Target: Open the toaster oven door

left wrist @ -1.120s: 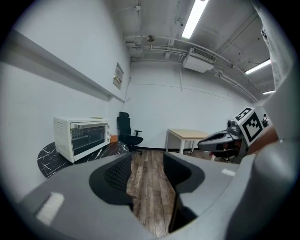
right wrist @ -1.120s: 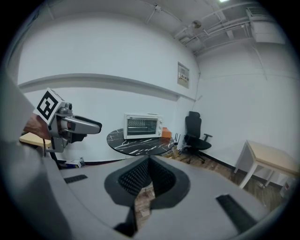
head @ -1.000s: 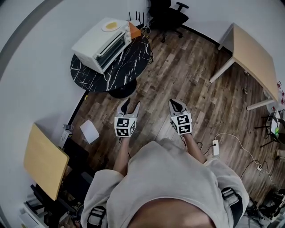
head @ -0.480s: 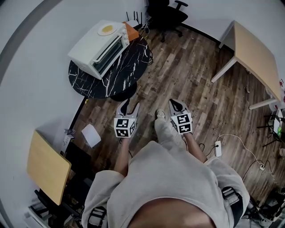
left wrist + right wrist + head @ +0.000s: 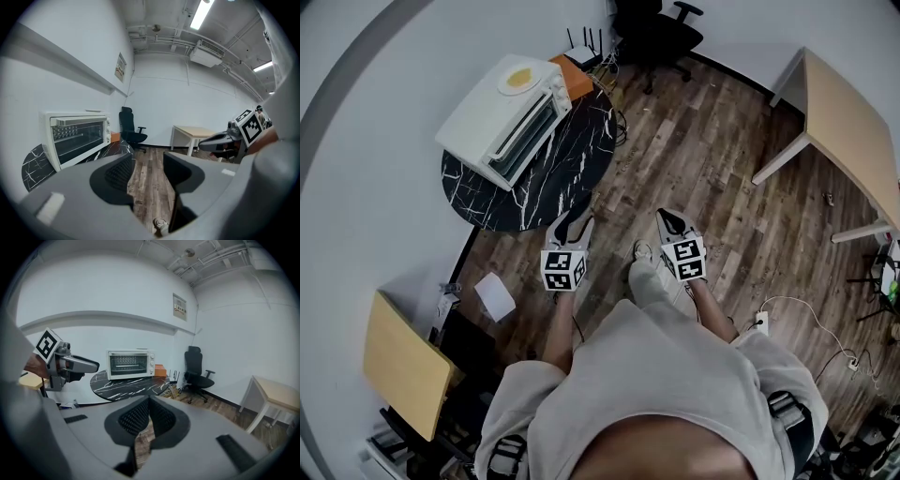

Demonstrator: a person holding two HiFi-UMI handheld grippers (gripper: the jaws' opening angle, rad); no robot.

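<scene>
The white toaster oven [image 5: 502, 117] stands on a round black marble table [image 5: 548, 173] against the wall, its glass door shut. A yellowish plate [image 5: 518, 79] lies on its top. Both grippers hang over the wooden floor, short of the table. My left gripper [image 5: 572, 223] is nearest the table's edge, open and empty. My right gripper [image 5: 671, 223] is shut with nothing in it. The left gripper view has the oven [image 5: 77, 138] at left beyond the left gripper [image 5: 147, 161]. In the right gripper view the oven [image 5: 130, 364] lies straight ahead of the right gripper [image 5: 149, 401].
An orange box [image 5: 572, 75] sits beside the oven. A black office chair [image 5: 656, 33] stands at the back, a light wooden table [image 5: 853, 122] at right, another tabletop [image 5: 403, 366] at lower left. A white sheet [image 5: 495, 295] and a power strip [image 5: 761, 323] lie on the floor.
The person has stepped toward the round table; a foot has come into view between the grippers. The table and oven now lie closer to the left gripper. Neither gripper's jaws changed.
</scene>
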